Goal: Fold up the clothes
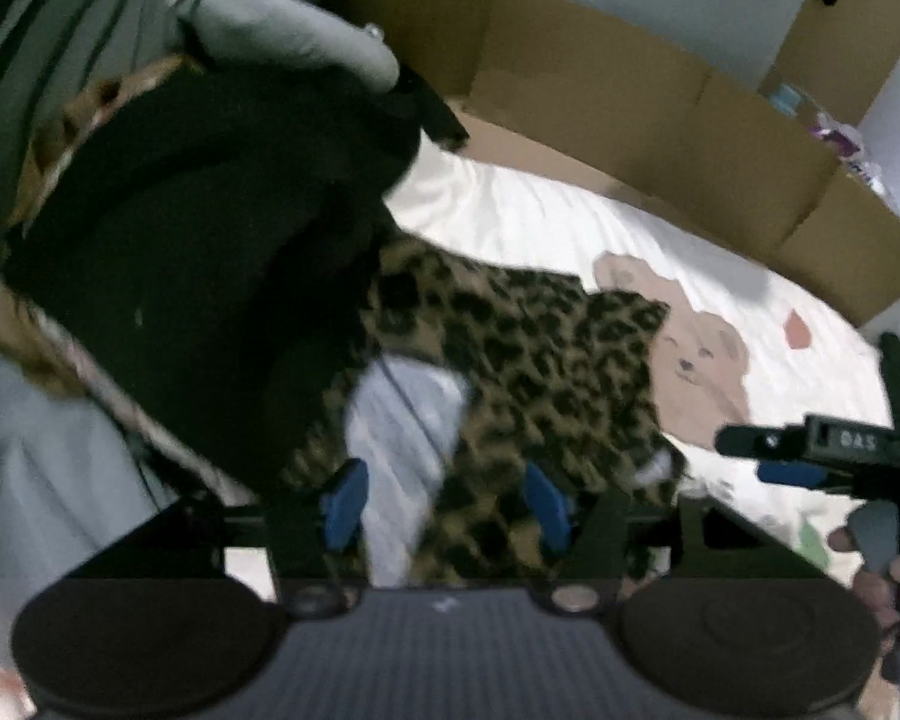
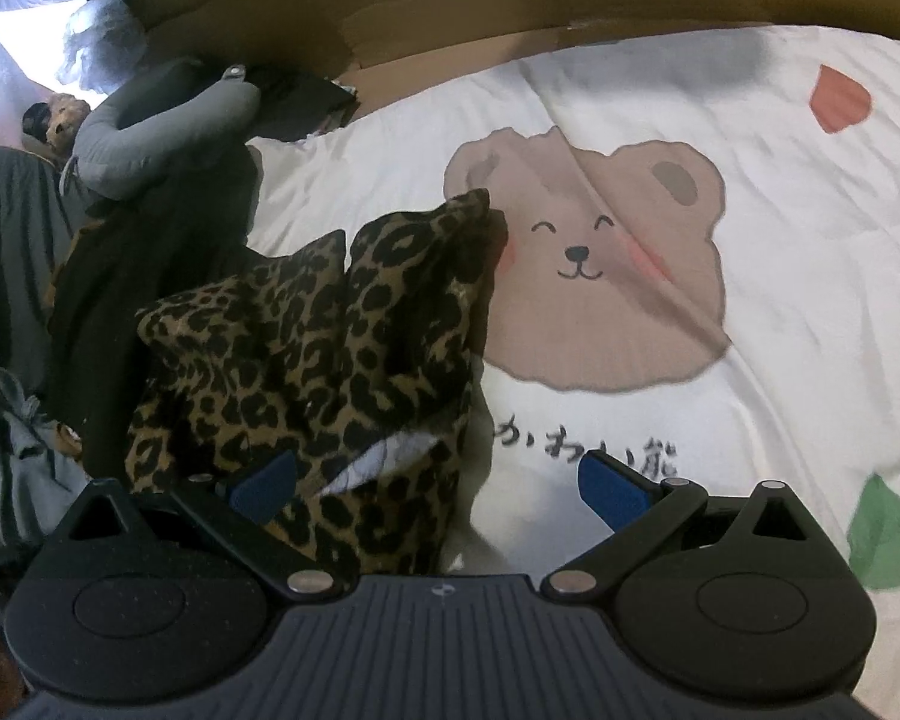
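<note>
Here a black garment (image 1: 198,276) lies heaped at the left, and beside it the leopard-print garment (image 2: 330,348) sits bunched on the white bear-print bedspread (image 2: 720,420). The left tongs (image 1: 444,501) are spread wide over the leopard cloth, gripping nothing. The right tongs (image 2: 444,480) are released too, one pad at the cloth's edge.

Bed, white bear-print cover (image 2: 750,138): leopard-print garment (image 2: 330,330) centre-left; black clothing (image 2: 150,276) and grey cushion (image 2: 162,126) upper left.

"かわいい熊" on bedsheet (image 2: 750,420)
</note>
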